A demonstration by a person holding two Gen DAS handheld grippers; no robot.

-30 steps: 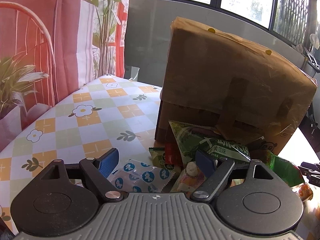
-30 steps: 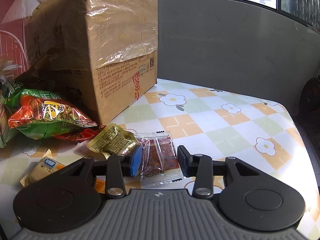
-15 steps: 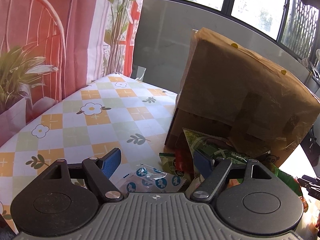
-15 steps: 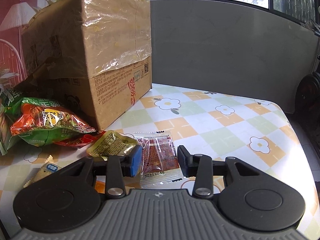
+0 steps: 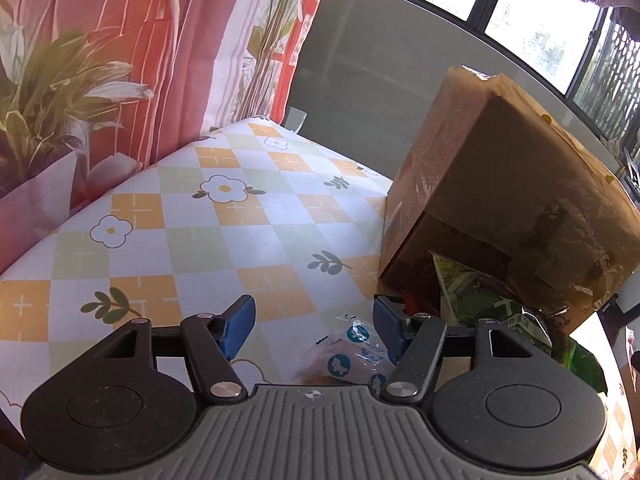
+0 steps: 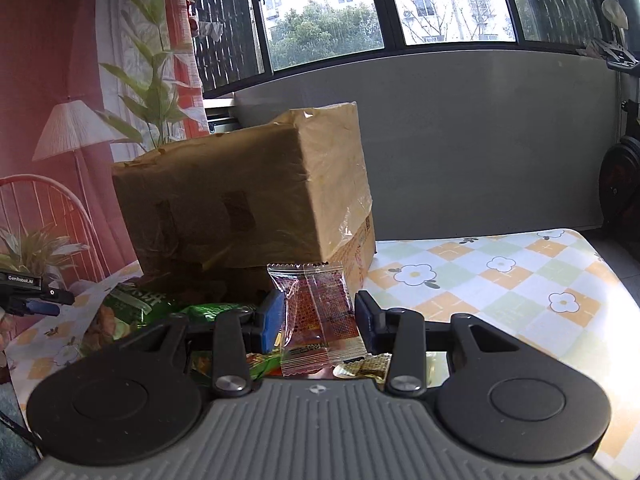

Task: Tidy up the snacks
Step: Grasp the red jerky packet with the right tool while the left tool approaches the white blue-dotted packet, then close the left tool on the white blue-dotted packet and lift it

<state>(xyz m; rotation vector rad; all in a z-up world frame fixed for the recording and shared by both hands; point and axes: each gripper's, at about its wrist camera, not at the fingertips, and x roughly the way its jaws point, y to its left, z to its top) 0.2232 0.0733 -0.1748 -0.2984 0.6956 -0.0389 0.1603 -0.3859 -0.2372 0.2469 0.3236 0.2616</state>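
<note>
Tablecloth [image 5: 168, 248] with orange, green and white checks and flower prints fills the left of the left wrist view, backed by a red-and-white curtain [image 5: 160, 40] and leafy plants [image 5: 52, 92]. Left gripper [image 5: 314, 326] sits low over the cloth, its 2 blue-padded fingers [image 5: 238, 324] spread wide with nothing between them. Just inside the right finger lies a clear packet with blue round prints [image 5: 352, 354], flat on the cloth. Further right stands a large taped cardboard box [image 5: 512, 200]; at its base, touching it, rests a green snack bag [image 5: 492, 308], beside a red wrapper [image 5: 412, 300] partly hidden by the finger.

Right wrist view, left to right: the tip of the other gripper [image 6: 34, 298] shows at the left edge; green snack bags [image 6: 136, 308] lie before the cardboard box [image 6: 248, 200]. Right gripper [image 6: 320, 320] carries a clear packet of dark red snack [image 6: 316, 316] upright between its 2 fingers [image 6: 272, 320], which stand at a narrow gap. The left pad touches the packet's edge; whether the right pad touches it cannot be told. The packet's lower seam hangs over a small yellow-brown packet [image 6: 368, 366] on the cloth. To the right the checked tablecloth [image 6: 520, 280] runs toward a grey wall [image 6: 480, 140] below the windows.
</note>
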